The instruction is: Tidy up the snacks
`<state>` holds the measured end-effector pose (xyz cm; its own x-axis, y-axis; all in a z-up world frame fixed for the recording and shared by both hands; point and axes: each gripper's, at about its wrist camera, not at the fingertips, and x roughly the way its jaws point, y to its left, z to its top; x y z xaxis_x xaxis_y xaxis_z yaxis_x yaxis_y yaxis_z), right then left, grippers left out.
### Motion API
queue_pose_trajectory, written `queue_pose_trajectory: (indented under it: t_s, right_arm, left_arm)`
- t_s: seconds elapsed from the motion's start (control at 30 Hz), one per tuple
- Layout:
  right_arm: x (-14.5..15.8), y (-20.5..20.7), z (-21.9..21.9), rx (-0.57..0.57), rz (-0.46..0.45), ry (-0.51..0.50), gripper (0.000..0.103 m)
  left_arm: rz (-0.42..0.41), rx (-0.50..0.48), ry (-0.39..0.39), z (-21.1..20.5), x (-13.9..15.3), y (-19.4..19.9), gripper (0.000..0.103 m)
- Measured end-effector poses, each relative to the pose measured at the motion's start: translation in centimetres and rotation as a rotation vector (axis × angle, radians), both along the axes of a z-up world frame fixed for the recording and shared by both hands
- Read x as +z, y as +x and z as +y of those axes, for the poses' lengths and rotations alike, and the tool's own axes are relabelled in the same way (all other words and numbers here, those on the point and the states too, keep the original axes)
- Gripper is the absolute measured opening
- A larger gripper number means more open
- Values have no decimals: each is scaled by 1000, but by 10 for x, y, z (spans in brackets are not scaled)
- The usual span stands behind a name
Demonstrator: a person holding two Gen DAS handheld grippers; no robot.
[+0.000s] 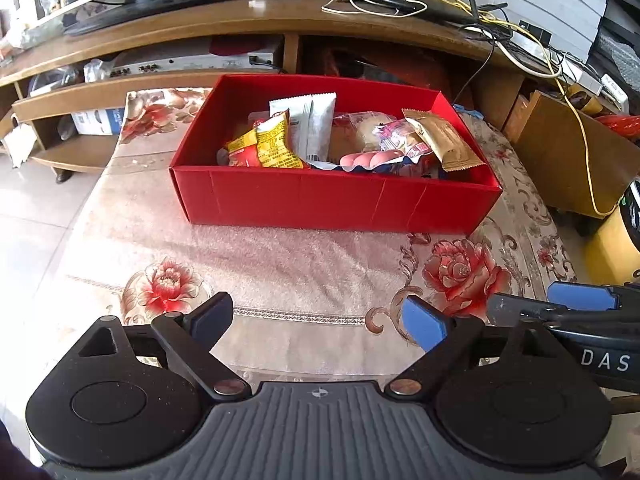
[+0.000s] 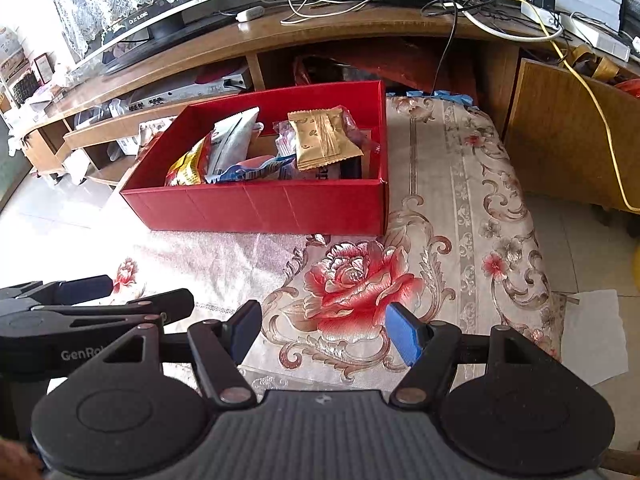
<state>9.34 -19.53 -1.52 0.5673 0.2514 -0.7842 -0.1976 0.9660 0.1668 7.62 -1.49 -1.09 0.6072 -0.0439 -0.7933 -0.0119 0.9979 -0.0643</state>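
A red cardboard box point(image 1: 328, 204) point(image 2: 260, 208) stands on a table with a rose-patterned cloth point(image 1: 280, 264) point(image 2: 440, 208). Several snack packs lie inside it: a yellow-red bag point(image 1: 266, 144) point(image 2: 188, 166), a white pouch point(image 1: 310, 124) point(image 2: 232, 140), a gold wrapper point(image 1: 440, 140) point(image 2: 322, 140) and a pack of pink sausages point(image 1: 370, 159). My left gripper point(image 1: 318, 322) hovers over the cloth in front of the box, open with nothing between its fingers. My right gripper point(image 2: 324, 330) is beside it to the right, also open and holding nothing. Each gripper shows at the edge of the other's view.
Behind the table runs a wooden TV stand point(image 1: 248, 20) point(image 2: 320, 28) with a monitor base, cables, a router and a power strip. A brown wooden panel point(image 1: 576, 156) point(image 2: 560, 132) leans at the right. Tiled floor point(image 1: 36, 216) lies left of the table; white paper point(image 2: 596, 332) lies right.
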Motion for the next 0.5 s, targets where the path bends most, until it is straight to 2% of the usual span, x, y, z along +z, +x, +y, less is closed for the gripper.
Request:
queue_pose_trajectory:
  t_s: [0.5]
  right_arm:
    - [-3, -1, 3, 8, 7, -17, 71]
  left_arm:
    - [-27, 8, 39, 1, 2, -1, 96]
